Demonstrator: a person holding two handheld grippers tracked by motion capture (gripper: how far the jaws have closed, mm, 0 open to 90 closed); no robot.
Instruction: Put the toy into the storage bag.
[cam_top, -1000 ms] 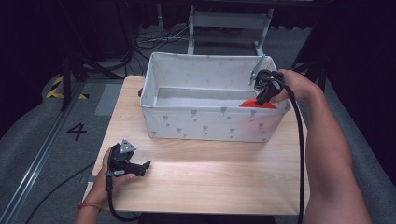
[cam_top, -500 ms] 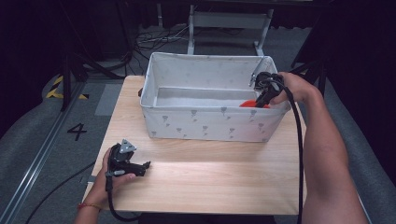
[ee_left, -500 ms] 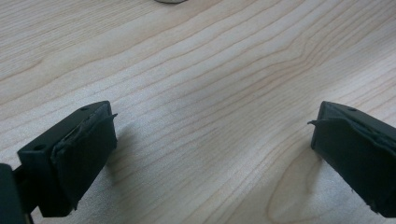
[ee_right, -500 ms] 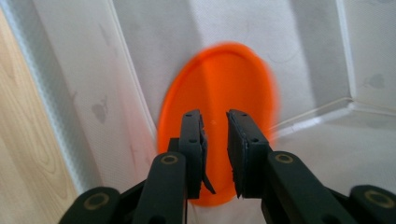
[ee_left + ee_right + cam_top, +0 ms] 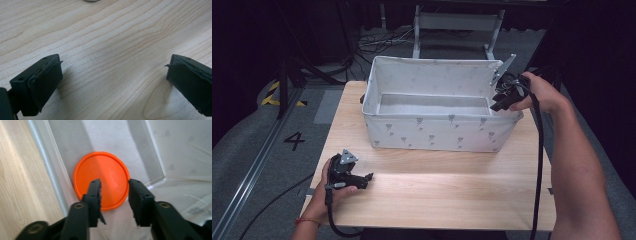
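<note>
An orange round disc (image 5: 107, 170) lies flat on the floor of a white fabric bin (image 5: 437, 132), close to one side wall. My right gripper (image 5: 495, 106) hovers over the bin's right end, above the disc. In the right gripper view its jaws (image 5: 114, 192) stand apart with nothing between them; they have just been opening. In the high view the bin's front wall hides the disc. My left gripper (image 5: 367, 179) rests low over the wooden table (image 5: 437, 185) at the front left, open wide (image 5: 112, 75) over bare wood.
The bin stands on the far half of the table, its walls (image 5: 180, 150) printed with small grey shapes. A metal frame (image 5: 457, 22) and cables lie on the floor behind. A cable trails from each gripper over the table's front edge.
In the high view the orange disc was at the right gripper's jaws; now it is out of sight below the bin's wall. The right hand has lifted slightly. The left gripper has kept still.
</note>
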